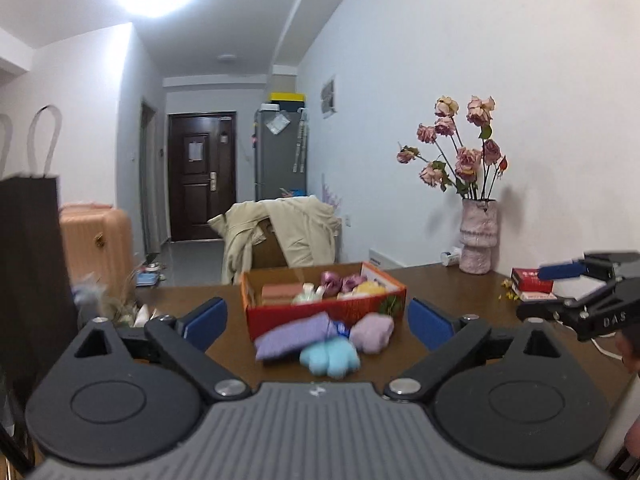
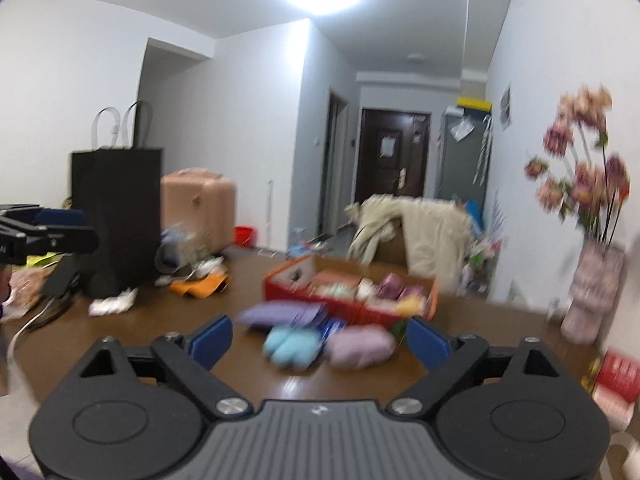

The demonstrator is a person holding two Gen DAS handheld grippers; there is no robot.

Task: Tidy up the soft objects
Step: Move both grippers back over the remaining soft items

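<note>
Brown wooden table (image 1: 440, 280) fills the lower half of both views, with a hallway and a dark door way behind it.

Going left to right in the left wrist view: a black paper bag (image 1: 30, 264) stands at the left edge, probably just parked out of the way. Bottom centre is the left gripper (image 1: 318, 322), jaws spread wide with nothing in them, and the loose soft stuff sits framed between its blue pads, so to me it looks lined up for a pick. That pile is a purple pouch (image 1: 290, 336), a light blue paw plush (image 1: 330, 357) in front and a lilac plush (image 1: 374, 332) to the right, all huddled against the near wall of the orange cardboard box (image 1: 320, 310). The box already has a few soft bits inside, so I'd guess that's the bin. Further right, a pink vase of roses (image 1: 478, 236) is pushed back by the wall, and the right gripper (image 1: 568, 280) pokes in at the right edge near a red packet (image 1: 532, 280).

Right wrist view is blurry, but its own jaws are also wide and empty, pointed at the same pile, with the left gripper peeking in at the left edge.
</note>
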